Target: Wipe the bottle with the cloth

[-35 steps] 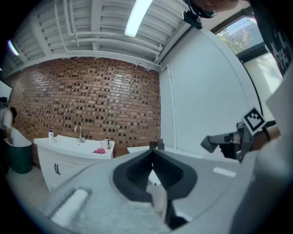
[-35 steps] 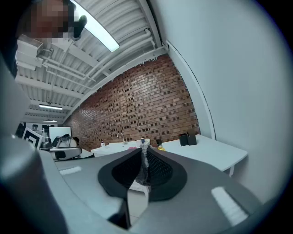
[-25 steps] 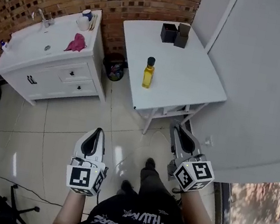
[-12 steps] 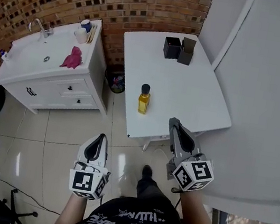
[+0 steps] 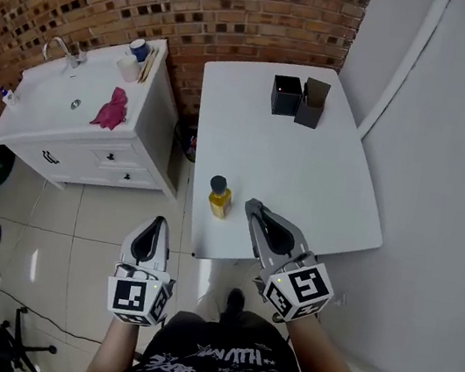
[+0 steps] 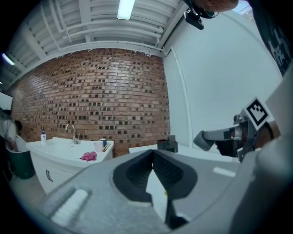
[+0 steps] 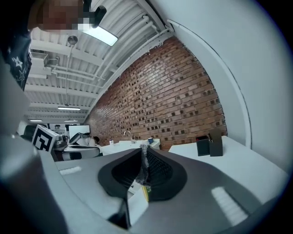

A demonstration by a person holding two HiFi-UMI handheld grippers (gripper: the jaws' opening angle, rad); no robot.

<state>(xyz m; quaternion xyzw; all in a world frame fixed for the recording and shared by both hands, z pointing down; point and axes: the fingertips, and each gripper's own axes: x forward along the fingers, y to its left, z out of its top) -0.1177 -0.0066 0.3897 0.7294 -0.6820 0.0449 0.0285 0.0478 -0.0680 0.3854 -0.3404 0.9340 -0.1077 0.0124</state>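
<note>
Now the upright oil bottle [image 5: 218, 196] stands at the front-left edge of the counter [image 5: 305, 176], just left of the right hand-held gripper [image 5: 254, 208], which is closed and empty. The pink cloth [image 5: 111, 108] lies well apart on the sink counter [image 5: 45, 112], nearer the left hand-held gripper [image 5: 157, 223], likewise closed and empty.

Bottle [image 5: 219, 196] on table [image 5: 305, 176] at near left corner, two boxes [image 5: 285, 95] side by side at far edge; sink cabinet [image 5: 86, 155] left of table, cloth [image 5: 111, 108] on top, cup [image 5: 129, 69] at far right corner.
</note>
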